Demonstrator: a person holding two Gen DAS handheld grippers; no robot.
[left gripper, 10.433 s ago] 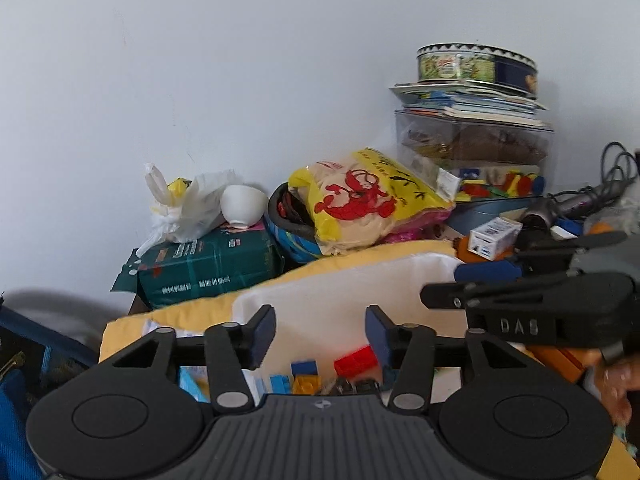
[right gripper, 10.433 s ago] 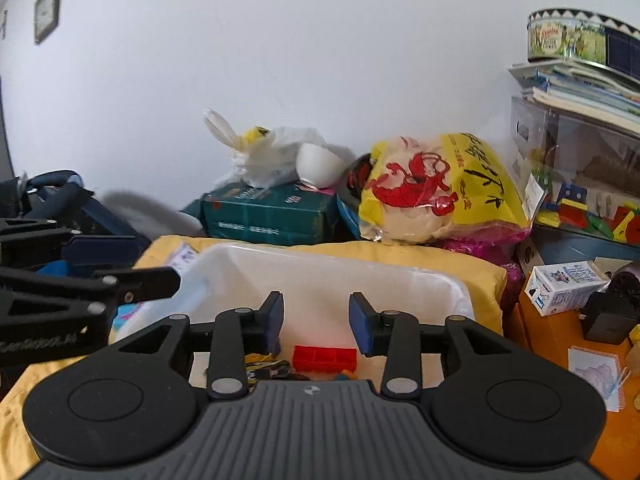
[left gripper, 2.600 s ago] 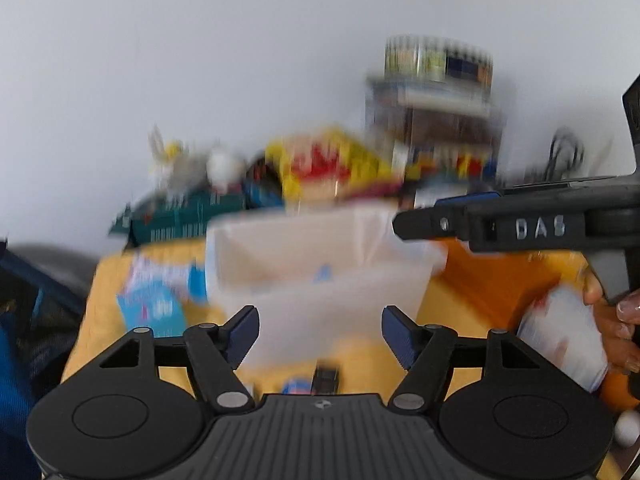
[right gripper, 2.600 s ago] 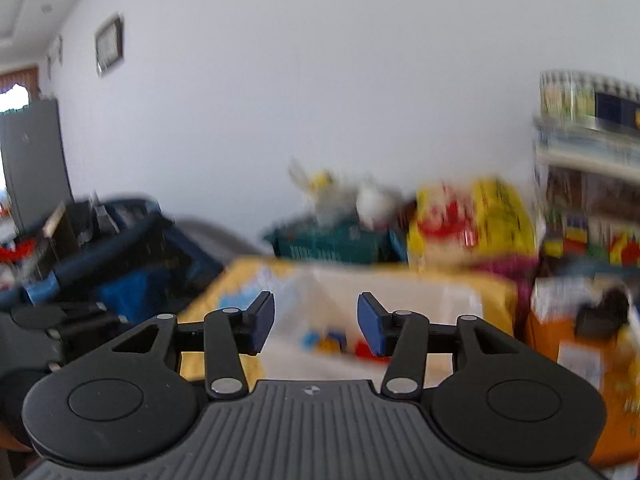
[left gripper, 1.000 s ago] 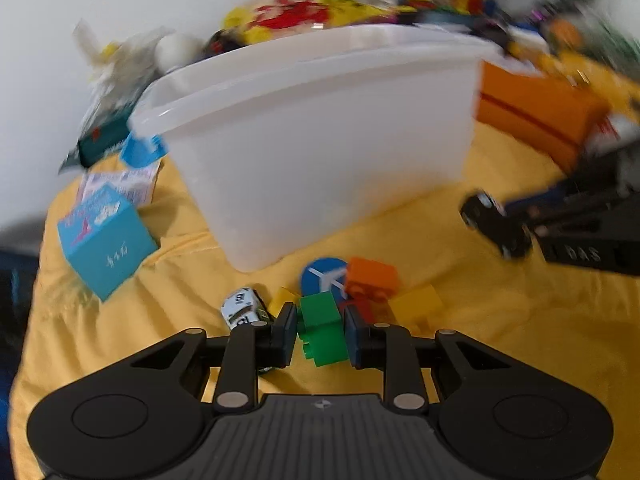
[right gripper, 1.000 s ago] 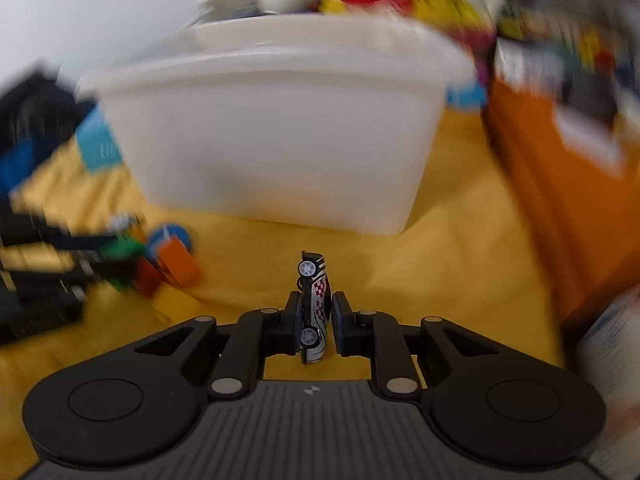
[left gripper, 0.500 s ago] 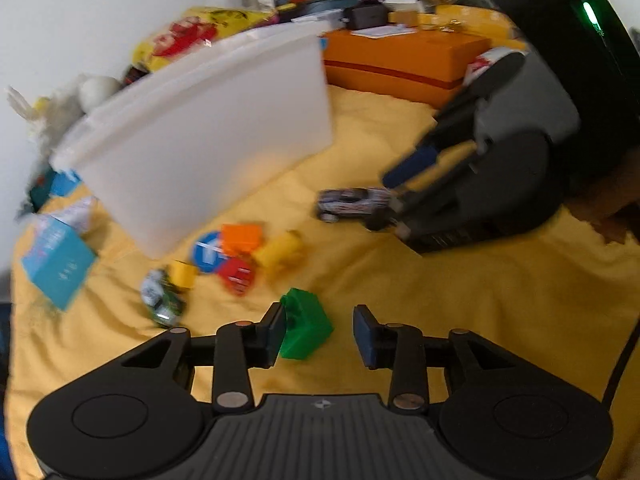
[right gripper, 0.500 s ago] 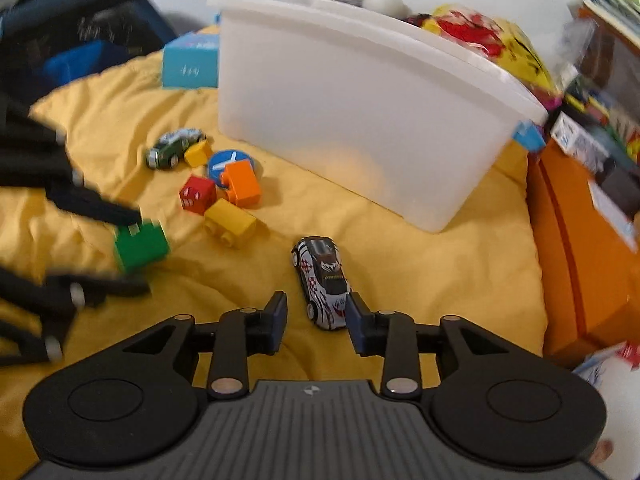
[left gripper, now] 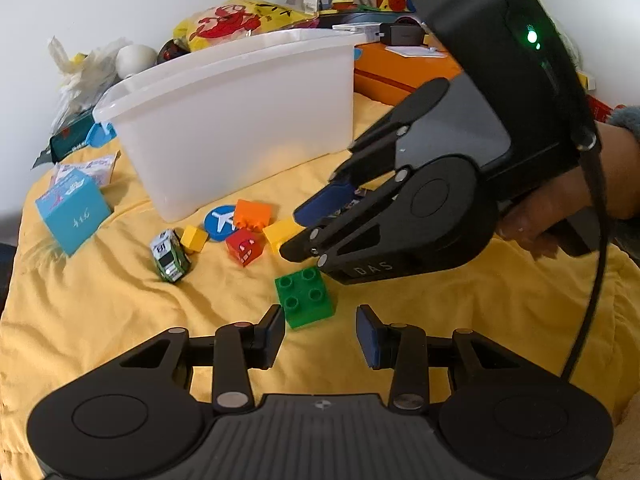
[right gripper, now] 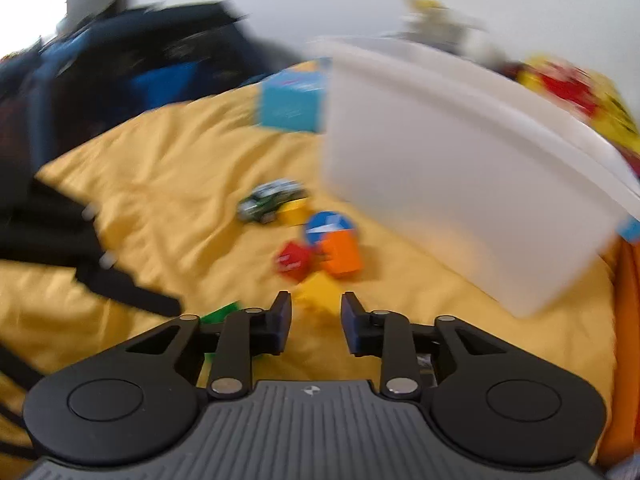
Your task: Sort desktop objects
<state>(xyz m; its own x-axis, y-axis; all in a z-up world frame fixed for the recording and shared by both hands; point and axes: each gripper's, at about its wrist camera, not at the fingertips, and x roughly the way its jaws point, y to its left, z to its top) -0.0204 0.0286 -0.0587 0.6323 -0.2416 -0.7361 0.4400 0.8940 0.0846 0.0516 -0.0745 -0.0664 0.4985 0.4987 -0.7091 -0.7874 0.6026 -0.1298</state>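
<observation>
Here the white plastic bin [left gripper: 240,112] serves as the landmark, standing on a worktop draped in yellow cloth [left gripper: 100,320]. In front of the bin's near wall lies a small cluster: a blue round airplane token [left gripper: 221,220] with an orange brick [left gripper: 253,214] touching its right edge, a red block [left gripper: 245,246] just in front of them, a small yellow block [left gripper: 194,239] to the token's left, and a green-and-white toy car [left gripper: 170,255] touching that small block on its left side. A larger yellow brick [left gripper: 282,233] sits to the right of the red block, partly covered by the right gripper [left gripper: 308,232], whose tips hang over it; in the right wrist view, which is blurred, its jaws stand apart with nothing between them and the yellow brick [right gripper: 320,292] just ahead. Nearer than the cluster, well in front of the bin, a green four-stud brick [left gripper: 305,296] rests flat on the cloth, studs up. The left gripper [left gripper: 320,334] sits just short of it with its jaws spread wide, the left pad close beside the brick's near corner, holding nothing. A light blue carton [left gripper: 74,212] stands tilted to the left of the bin, and an orange box [left gripper: 400,72] lies behind the bin's right end.
</observation>
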